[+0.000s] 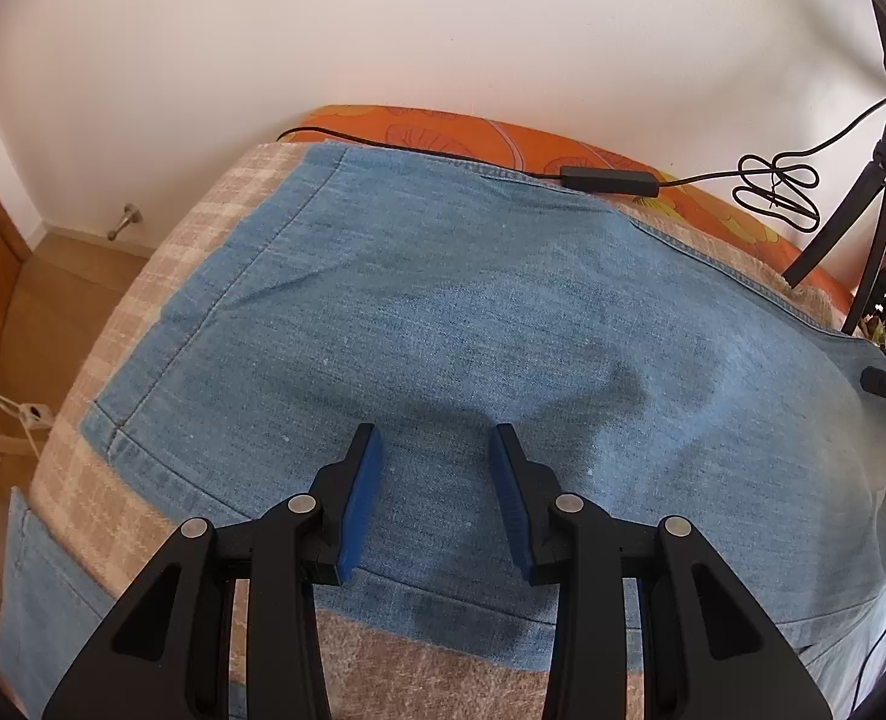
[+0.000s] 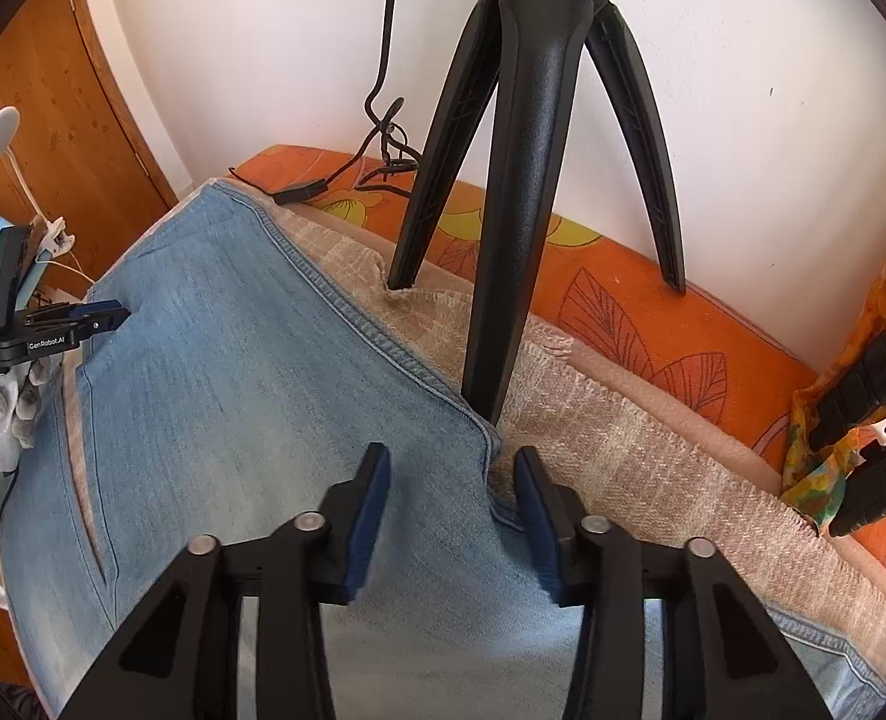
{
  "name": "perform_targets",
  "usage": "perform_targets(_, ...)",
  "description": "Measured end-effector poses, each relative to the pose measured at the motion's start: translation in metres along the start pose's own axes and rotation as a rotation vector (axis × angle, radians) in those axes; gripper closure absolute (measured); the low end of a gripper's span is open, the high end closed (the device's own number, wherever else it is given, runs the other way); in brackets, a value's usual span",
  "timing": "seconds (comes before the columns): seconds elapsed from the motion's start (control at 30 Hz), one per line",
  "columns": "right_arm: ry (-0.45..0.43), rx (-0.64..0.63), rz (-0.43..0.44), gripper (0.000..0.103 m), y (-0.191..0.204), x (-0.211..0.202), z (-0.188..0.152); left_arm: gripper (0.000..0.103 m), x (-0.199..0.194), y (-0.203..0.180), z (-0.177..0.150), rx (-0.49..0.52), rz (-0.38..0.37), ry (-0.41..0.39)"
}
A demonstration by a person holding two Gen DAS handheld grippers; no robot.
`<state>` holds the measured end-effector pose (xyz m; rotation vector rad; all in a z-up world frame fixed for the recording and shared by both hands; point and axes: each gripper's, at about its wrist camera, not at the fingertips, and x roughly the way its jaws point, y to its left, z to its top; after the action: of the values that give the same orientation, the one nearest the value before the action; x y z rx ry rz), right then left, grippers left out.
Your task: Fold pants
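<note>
Both grippers' jaws stand parted over denim, pinching nothing: left gripper [image 1: 434, 441] above the leg's hem, right gripper [image 2: 452, 462] at the side seam. Pants [image 1: 443, 312] lie flat on the beige blanket [image 2: 623, 438] covering the bed; a tripod [image 2: 521, 180] stands by the far edge.

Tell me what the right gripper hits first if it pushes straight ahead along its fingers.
Probably the light blue denim pants: the right gripper points down at their seamed edge, jaws apart and clamping nothing. Depth is hard to judge.
</note>
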<state>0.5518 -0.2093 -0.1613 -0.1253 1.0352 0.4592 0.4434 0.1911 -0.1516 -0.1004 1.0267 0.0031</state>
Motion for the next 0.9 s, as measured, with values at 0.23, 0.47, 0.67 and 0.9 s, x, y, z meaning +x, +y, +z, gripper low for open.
perform_targets(0.23, -0.14, -0.008, -0.025, 0.097, 0.022, -0.047, -0.015, 0.063, -0.004, 0.007, 0.006, -0.041, -0.019, 0.016)
perform_targets(0.47, -0.255, -0.239, 0.012, 0.098, 0.11, -0.13, -0.068, 0.051, -0.042, 0.028, 0.023, -0.148, -0.108, -0.055)
perform_targets(0.67, -0.138, -0.318, 0.114, 0.098, 0.165, -0.122, -0.127, 0.038, -0.049, 0.022, 0.046, -0.197, -0.168, -0.029)
perform_targets(0.9, -0.098, -0.38, 0.106, 0.098, 0.175, -0.116, -0.148, 0.035, -0.01, -0.03, 0.076, -0.181, -0.137, 0.073)
